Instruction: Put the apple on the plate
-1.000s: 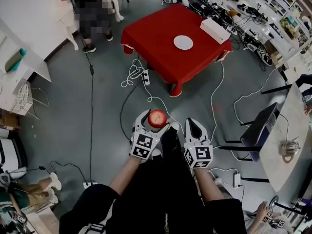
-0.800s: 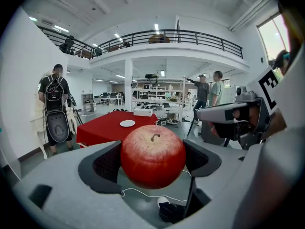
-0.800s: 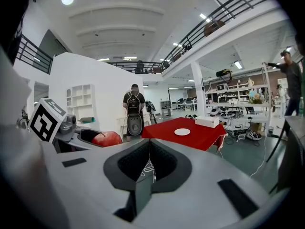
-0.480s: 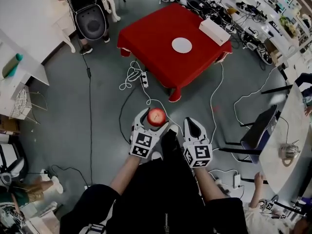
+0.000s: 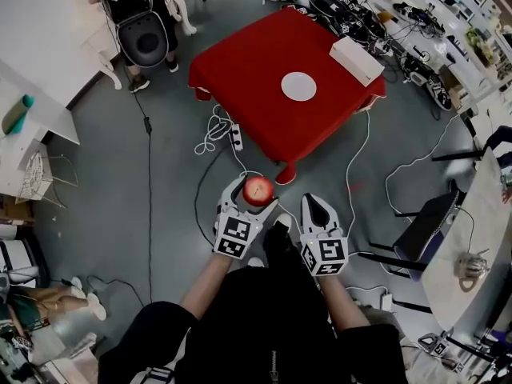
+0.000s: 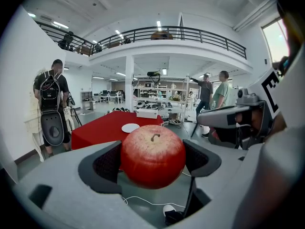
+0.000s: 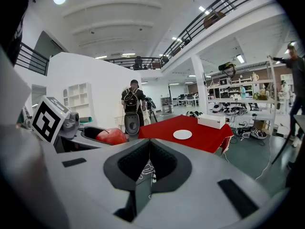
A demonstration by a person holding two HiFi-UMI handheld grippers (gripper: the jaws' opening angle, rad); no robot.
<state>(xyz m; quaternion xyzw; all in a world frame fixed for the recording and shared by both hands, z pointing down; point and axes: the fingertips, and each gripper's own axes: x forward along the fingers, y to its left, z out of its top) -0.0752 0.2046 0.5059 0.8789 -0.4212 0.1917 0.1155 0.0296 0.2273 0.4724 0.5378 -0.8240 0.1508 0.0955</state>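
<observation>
Left hand-held gripper (image 5: 254,197), held out forward, pinches the apple (image 5: 258,189). Right hand-held gripper (image 5: 315,202), parallel beside it, has its jaws pressed together. The plate (image 5: 298,86) rests on the red bench (image 5: 248,78) ahead.

Head cam: high up, aimed steeply down. Red table (image 5: 272,78) far off at 12 o'clock, left gripper (image 5: 256,195) and right gripper (image 5: 315,202) close at 6. Gripper cams: low, near-level, facing the table from mid-distance. All three share table and plate (image 5: 298,86). Left cam catches right gripper at 3 o'clock, right cam catches left at 9.
</observation>
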